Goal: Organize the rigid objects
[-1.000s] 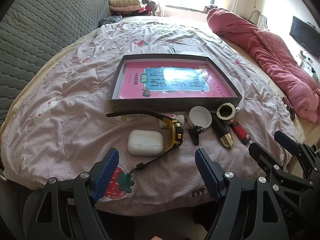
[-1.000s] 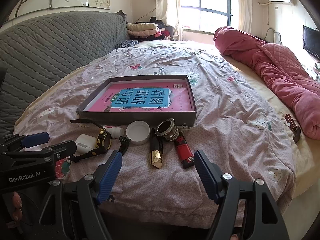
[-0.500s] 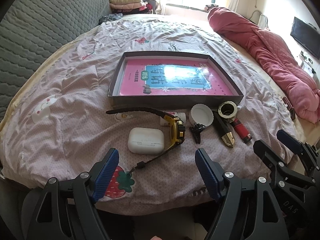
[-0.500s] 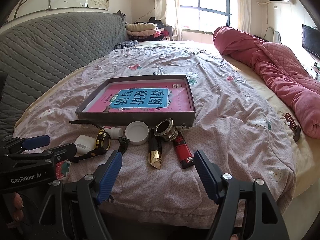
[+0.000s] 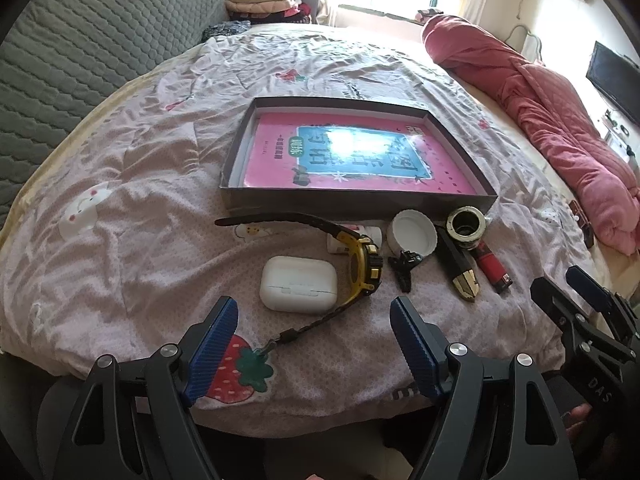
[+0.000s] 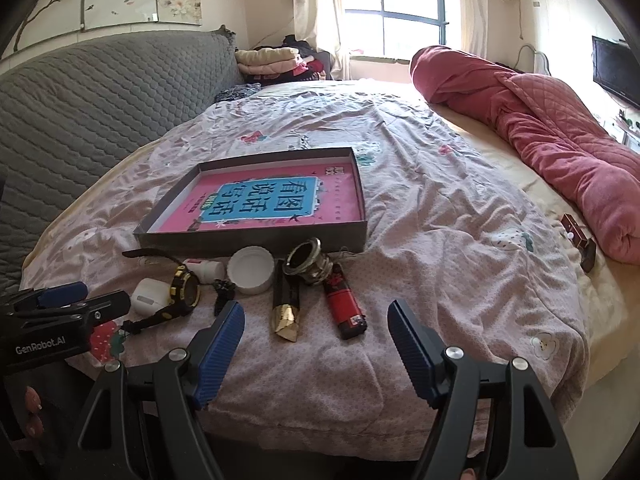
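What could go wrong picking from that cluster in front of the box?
Items are crowded: the white round cap, black-and-gold tube and metal ring touch, so the open right claw may nudge neighbours. The yellow-and-black watch strap curls around the white earbud case; the open left claw could snag it.

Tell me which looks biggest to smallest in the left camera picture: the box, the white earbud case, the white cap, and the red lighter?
1. box, by far
2. white earbud case
3. white cap
4. red lighter

The case lies nearer the camera than the cap, so that gap may be partly nearness.
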